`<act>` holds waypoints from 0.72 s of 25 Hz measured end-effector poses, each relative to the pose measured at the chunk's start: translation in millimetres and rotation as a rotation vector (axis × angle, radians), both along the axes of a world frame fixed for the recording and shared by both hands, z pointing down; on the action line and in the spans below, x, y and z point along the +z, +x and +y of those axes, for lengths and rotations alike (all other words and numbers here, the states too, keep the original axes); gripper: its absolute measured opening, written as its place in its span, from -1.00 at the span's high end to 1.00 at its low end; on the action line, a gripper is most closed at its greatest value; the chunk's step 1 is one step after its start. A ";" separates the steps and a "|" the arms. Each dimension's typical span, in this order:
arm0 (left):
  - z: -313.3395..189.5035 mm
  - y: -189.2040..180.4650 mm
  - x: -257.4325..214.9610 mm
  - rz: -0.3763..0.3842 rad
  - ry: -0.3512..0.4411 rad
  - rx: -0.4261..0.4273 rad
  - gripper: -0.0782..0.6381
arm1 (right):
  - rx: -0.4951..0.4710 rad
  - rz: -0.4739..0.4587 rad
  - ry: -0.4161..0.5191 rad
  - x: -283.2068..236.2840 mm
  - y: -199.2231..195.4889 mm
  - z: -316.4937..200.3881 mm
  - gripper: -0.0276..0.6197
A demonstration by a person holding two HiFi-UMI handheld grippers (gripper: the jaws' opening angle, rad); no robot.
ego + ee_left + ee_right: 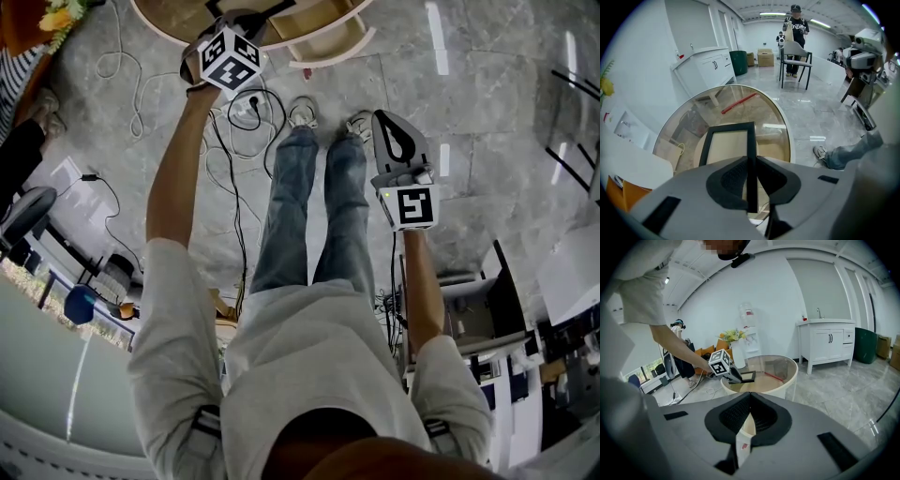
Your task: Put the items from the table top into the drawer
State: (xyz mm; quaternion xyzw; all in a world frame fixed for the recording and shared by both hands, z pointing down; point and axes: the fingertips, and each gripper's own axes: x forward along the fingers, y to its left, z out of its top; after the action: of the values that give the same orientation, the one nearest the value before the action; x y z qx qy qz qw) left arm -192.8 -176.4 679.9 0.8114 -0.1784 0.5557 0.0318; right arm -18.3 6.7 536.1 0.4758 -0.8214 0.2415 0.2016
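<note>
Left gripper is clamped on the picture frame edge — lift slowly, keep it level — right gripper hangs with jaws together.

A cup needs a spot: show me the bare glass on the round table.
The table is bare between the frame and the red stick, and from the frame right to its rim. The near edge is crowded: the left hand-held gripper grips the frame there.

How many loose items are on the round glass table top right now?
2. A black picture frame lies at the near side, its side bar in the left claw; a thin red stick lies farther back. The claw may hide others.
</note>
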 end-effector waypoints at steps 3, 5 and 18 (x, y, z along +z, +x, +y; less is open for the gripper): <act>1.8 8.0 -6.4 0.011 0.013 0.008 0.58 | 0.008 0.001 0.004 -1.9 2.8 3.5 0.84; 2.9 16.8 -13.7 0.025 0.029 0.019 0.58 | 0.019 0.006 0.002 -2.5 5.6 6.2 0.84; 35.5 153.2 -58.5 0.163 0.053 0.211 0.58 | 0.131 0.005 0.110 -19.0 44.7 22.1 0.84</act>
State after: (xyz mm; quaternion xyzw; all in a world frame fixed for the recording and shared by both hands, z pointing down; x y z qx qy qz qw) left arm -39.6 -140.9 621.5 0.8687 -0.1036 0.4832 -0.0340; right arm 26.4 28.8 517.1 0.5396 -0.7999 0.2075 0.1609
